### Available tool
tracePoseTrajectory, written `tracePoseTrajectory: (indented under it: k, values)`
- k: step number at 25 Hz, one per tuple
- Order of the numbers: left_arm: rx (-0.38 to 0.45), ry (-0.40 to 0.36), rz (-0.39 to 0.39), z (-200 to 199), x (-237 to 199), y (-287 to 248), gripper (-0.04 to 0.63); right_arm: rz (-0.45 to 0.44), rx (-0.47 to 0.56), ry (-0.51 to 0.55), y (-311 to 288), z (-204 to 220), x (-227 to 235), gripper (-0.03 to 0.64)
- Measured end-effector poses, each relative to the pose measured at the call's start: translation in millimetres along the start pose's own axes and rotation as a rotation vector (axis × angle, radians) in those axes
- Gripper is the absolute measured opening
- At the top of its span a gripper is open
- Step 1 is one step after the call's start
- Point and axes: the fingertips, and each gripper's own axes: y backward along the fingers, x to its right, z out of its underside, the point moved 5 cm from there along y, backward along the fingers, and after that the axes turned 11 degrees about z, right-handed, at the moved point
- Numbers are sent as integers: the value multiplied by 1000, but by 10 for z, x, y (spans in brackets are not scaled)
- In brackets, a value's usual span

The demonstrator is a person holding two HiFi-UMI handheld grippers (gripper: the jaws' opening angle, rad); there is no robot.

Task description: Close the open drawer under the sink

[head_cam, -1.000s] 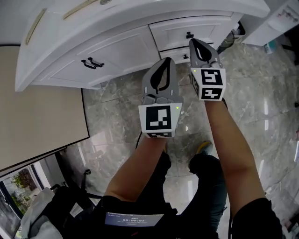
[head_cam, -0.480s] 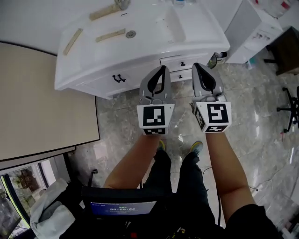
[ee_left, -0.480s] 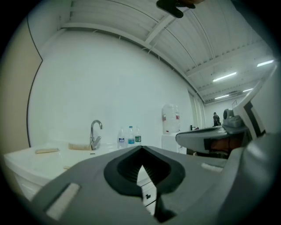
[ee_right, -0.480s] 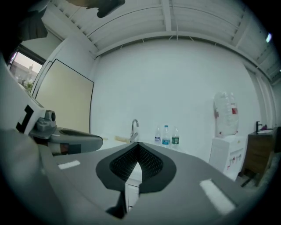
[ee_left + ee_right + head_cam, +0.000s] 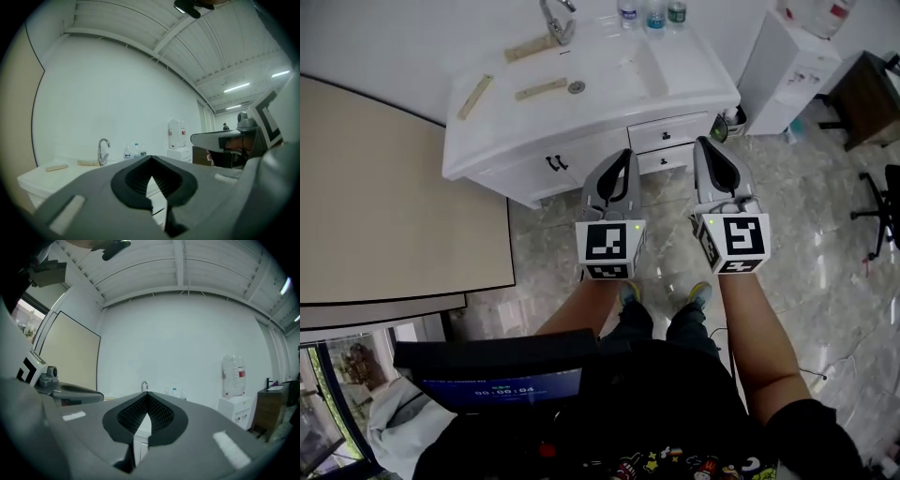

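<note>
The white sink cabinet (image 5: pixel 581 94) stands ahead in the head view, with two small drawers under its right side, an upper drawer (image 5: pixel 666 134) and a lower drawer (image 5: pixel 664 160), each with a dark handle. From here I cannot tell whether either stands out. My left gripper (image 5: pixel 624 153) and right gripper (image 5: pixel 705 142) hover side by side over the marble floor, short of the cabinet, touching nothing. Both are shut and hold nothing. The left gripper (image 5: pixel 151 157) looks over the sink top and faucet (image 5: pixel 102 149). Past the right gripper (image 5: pixel 146 394) the faucet (image 5: pixel 144 385) shows too.
A cabinet door with a double handle (image 5: pixel 555 162) is left of the drawers. Bottles (image 5: pixel 652 13) stand on the sink's back edge. A water dispenser (image 5: pixel 787 70) and a small bin (image 5: pixel 729 122) are right of the cabinet. A beige panel (image 5: pixel 394 206) fills the left; a chair (image 5: pixel 886 211) is far right.
I have stepped back from the cabinet: it has shrunk and shifted up in the view, and both grippers now sit farther from the drawers. Both stay shut.
</note>
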Motion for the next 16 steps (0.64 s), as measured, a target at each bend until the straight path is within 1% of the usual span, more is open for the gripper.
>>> tracePoseTrajectory:
  k: [7, 13, 16]
  values:
    - [20, -13, 27, -164, 147, 160, 0, 12, -3, 6, 213, -128, -51, 20]
    - [36, -31, 39, -241, 223, 130, 0, 4, -1, 19, 298, -195, -64, 19]
    - [52, -34, 57, -283, 324, 63, 0, 16, -3, 24, 355, -214, 17, 20]
